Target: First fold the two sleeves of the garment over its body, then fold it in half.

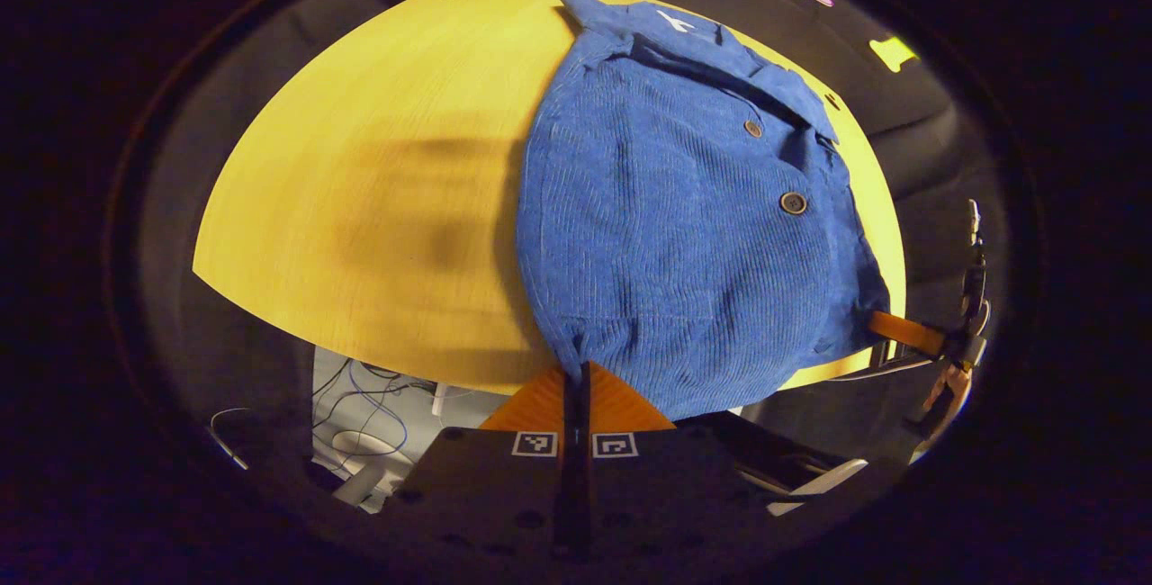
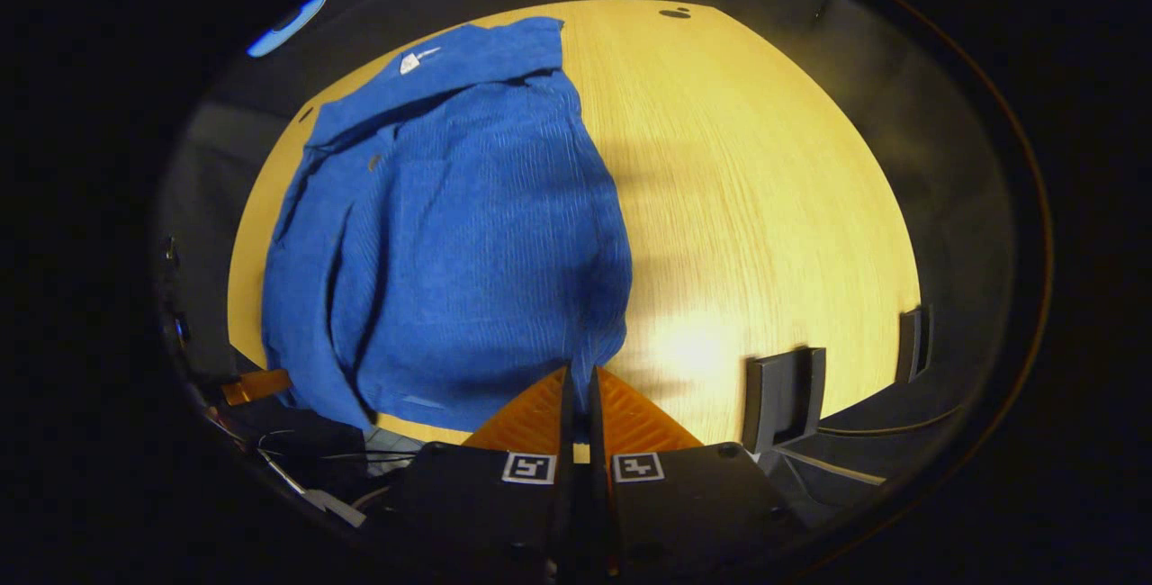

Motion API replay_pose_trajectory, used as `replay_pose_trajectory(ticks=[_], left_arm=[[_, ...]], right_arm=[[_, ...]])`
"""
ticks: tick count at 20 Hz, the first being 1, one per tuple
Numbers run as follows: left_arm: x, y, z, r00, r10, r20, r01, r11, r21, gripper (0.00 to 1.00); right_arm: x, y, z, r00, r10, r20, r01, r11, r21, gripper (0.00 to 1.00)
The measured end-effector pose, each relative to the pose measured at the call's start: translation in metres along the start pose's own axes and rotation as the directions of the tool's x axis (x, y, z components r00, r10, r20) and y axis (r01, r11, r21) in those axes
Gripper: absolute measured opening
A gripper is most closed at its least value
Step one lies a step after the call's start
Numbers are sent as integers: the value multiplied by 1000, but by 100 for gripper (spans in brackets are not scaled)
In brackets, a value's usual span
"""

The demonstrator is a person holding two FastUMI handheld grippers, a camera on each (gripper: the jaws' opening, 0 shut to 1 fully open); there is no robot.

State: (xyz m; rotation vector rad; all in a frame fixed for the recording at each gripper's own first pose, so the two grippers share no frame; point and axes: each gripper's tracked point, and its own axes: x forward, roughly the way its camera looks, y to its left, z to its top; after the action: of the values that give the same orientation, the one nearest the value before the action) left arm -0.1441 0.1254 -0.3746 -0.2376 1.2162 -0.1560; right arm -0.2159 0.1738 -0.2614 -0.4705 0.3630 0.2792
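Where grippers point(image 1: 576, 378) pinch shirt point(image 1: 684, 225), hem's hidden

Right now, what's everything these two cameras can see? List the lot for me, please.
Garment: one, blue, buttoned, lying on the table with its collar at the far end and its near hem at the table's near edge.
Table: one, yellow wood, under the garment.
Brackets: two, dark, at the table's near edge in the right gripper view.
Cables: several, on the floor below the table's edge.
Left gripper: one, fingers closed on the garment's near hem corner.
Right gripper: one, fingers closed on the other near hem corner.
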Motion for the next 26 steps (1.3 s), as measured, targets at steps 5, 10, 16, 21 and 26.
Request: replay_pose_trajectory(ticks=[5, 10, 16, 21, 26], left_arm=[[-44, -10, 28, 989, -113, 91, 109, 993, 41, 0], [-106, -35, 86, 947, -232, 224, 203, 969, 143, 0], [-172, -41, 168, 871, -345, 349, 291, 936, 200, 0], [-188, -35, 236, 859, -334, 388, 244, 933, 263, 0], [-152, -41, 337, 868, -265, 421, 207, 962, 180, 0]], right_arm=[[-48, 24, 40, 991, 31, 129, -35, 999, 31, 10], [-93, 40, 85, 969, 33, 244, -36, 999, 10, 10], [-134, 66, 153, 928, 37, 370, -34, 999, -16, 10], [-152, 81, 253, 877, 26, 480, -22, 1000, -14, 9], [-113, 87, 368, 862, 35, 505, -33, 999, -14, 9]])
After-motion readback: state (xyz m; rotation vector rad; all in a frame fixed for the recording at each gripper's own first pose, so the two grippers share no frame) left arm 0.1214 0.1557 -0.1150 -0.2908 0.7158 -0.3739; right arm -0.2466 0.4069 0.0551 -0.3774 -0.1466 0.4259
